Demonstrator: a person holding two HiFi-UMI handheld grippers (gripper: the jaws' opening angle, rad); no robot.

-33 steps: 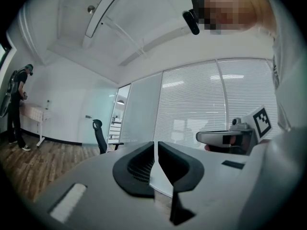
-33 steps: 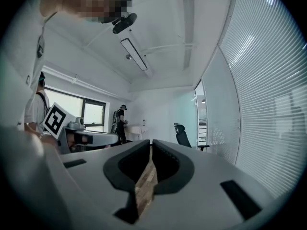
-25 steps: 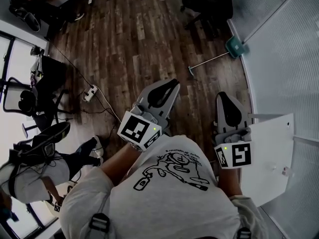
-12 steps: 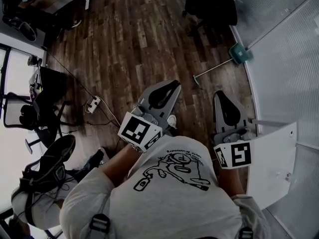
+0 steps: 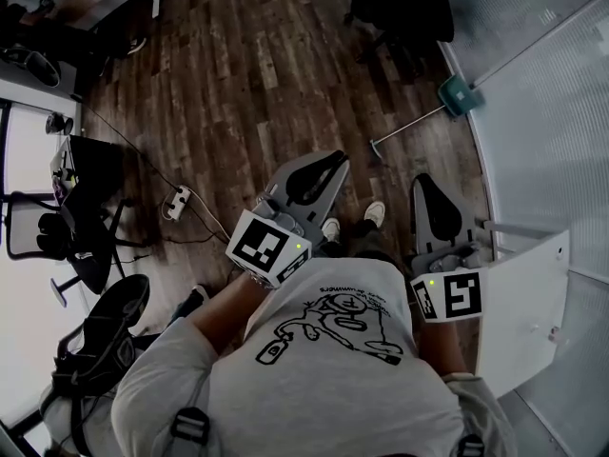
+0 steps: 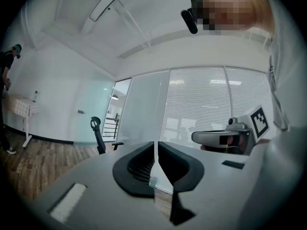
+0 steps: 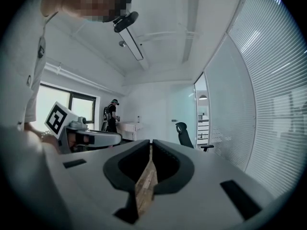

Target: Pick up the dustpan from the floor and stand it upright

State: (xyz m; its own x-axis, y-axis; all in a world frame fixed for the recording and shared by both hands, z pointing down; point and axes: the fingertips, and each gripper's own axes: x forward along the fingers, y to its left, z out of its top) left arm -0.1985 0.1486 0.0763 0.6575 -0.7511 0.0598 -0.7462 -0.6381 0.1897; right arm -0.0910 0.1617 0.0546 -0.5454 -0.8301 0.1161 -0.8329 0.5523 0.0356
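The dustpan (image 5: 458, 94), a teal pan with a long thin handle, lies flat on the wood floor by the glass wall, at the upper right of the head view. Both grippers are held level in front of my chest, well short of it. My left gripper (image 5: 324, 166) is shut with nothing between its jaws; the left gripper view shows its black pads (image 6: 139, 164) meeting. My right gripper (image 5: 429, 188) is also shut and empty, its pads (image 7: 165, 164) together. Neither gripper view shows the dustpan.
A black office chair (image 5: 400, 8) stands beyond the dustpan. A power strip (image 5: 174, 201) with cables lies on the floor at left, near dark chairs (image 5: 90, 208). A white panel (image 5: 523, 303) leans at right beside the blinds-covered glass wall (image 5: 561, 131). A person (image 7: 113, 115) stands far off.
The whole view has slid as I walk over the floor. My shoes have come into sight between the grippers. The person at lower left has dropped out of view. Both grippers stay shut.
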